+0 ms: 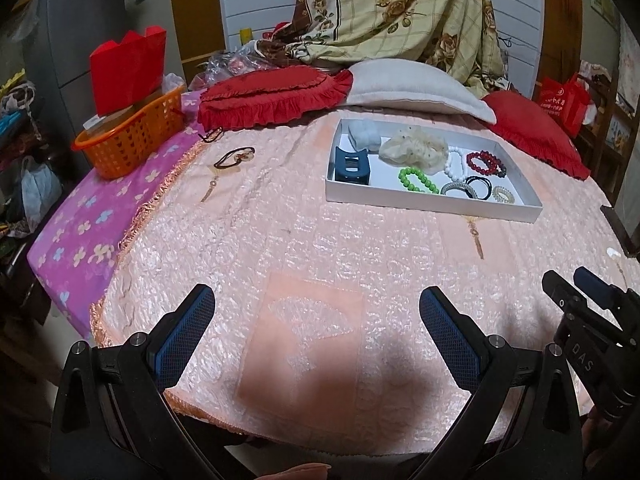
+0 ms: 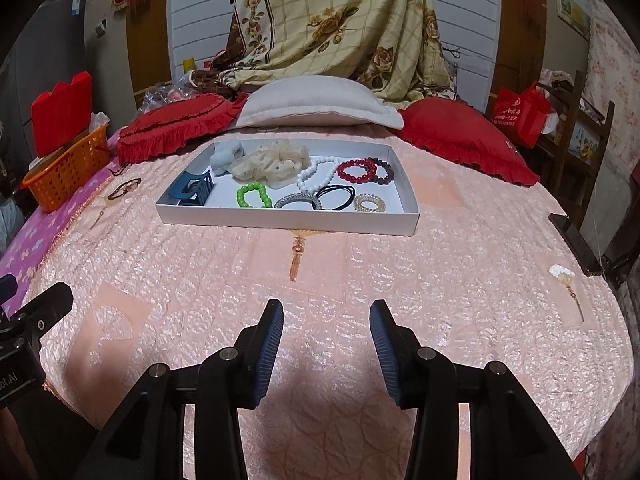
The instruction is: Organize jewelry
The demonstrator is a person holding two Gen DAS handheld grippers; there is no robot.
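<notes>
The dark red bracelet (image 2: 382,172) is partly covered by the red bead bracelet (image 2: 357,171). The blue hair claw (image 2: 195,192) is partly hidden behind the near wall of the white tray (image 2: 288,220). The left claw (image 2: 24,312) is cut off at the right wrist view's left edge. Print on the red bag (image 2: 518,112) is too small to read. The contents of the orange basket (image 1: 132,140) cannot be identified.
</notes>
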